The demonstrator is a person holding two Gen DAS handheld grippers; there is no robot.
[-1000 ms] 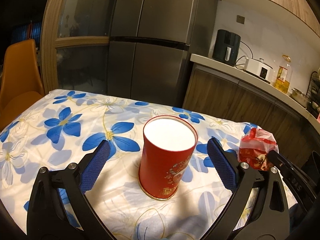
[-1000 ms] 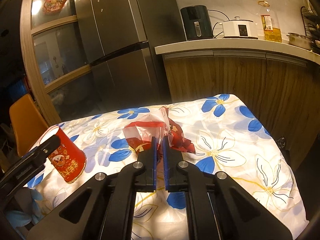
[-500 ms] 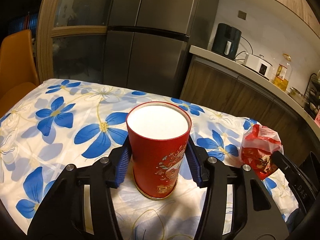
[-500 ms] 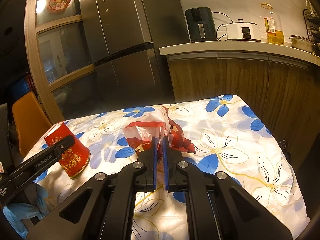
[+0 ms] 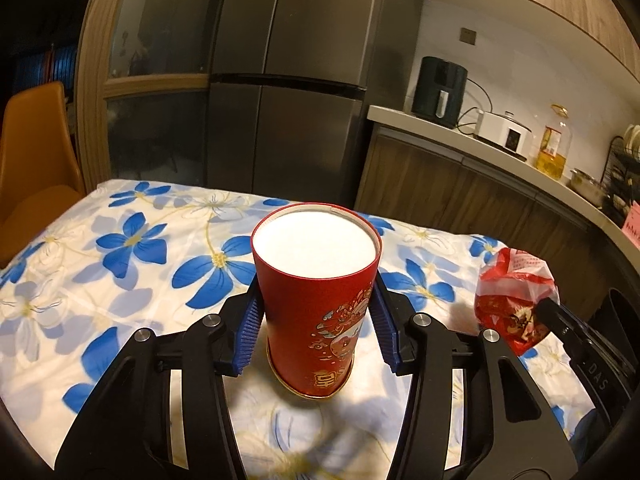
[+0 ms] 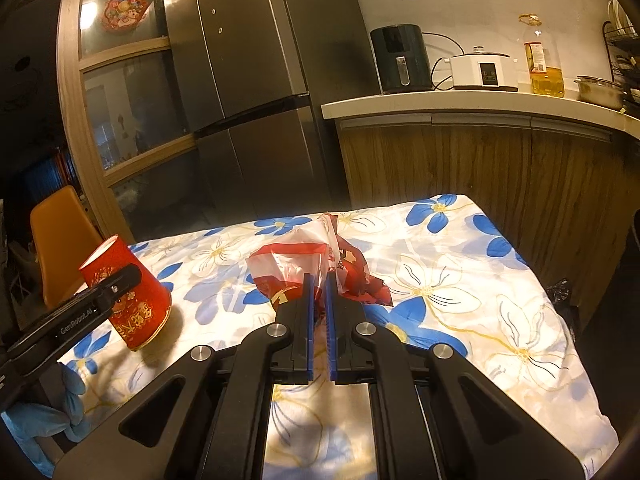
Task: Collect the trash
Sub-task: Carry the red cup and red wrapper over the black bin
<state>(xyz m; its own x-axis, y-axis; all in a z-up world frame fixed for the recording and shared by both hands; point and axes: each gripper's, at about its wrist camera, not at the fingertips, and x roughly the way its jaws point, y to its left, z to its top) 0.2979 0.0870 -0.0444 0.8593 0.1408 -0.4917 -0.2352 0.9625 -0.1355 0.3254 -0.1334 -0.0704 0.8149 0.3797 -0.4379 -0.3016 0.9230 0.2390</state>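
At the centre of the left wrist view a red paper cup (image 5: 320,312) stands upside down on the flower-patterned worktop (image 5: 120,264), its white base facing up, so its inside is hidden. The left gripper (image 5: 318,320) has just been closing, and its blue fingers (image 5: 249,328) now press against the cup's two sides. At the right edge of that frame lies a crumpled red and clear plastic bag (image 5: 516,300); its contents cannot be made out. In the right wrist view the right gripper (image 6: 319,300) has its fingers pressed nearly together, pinching the bag's film at mid-frame.
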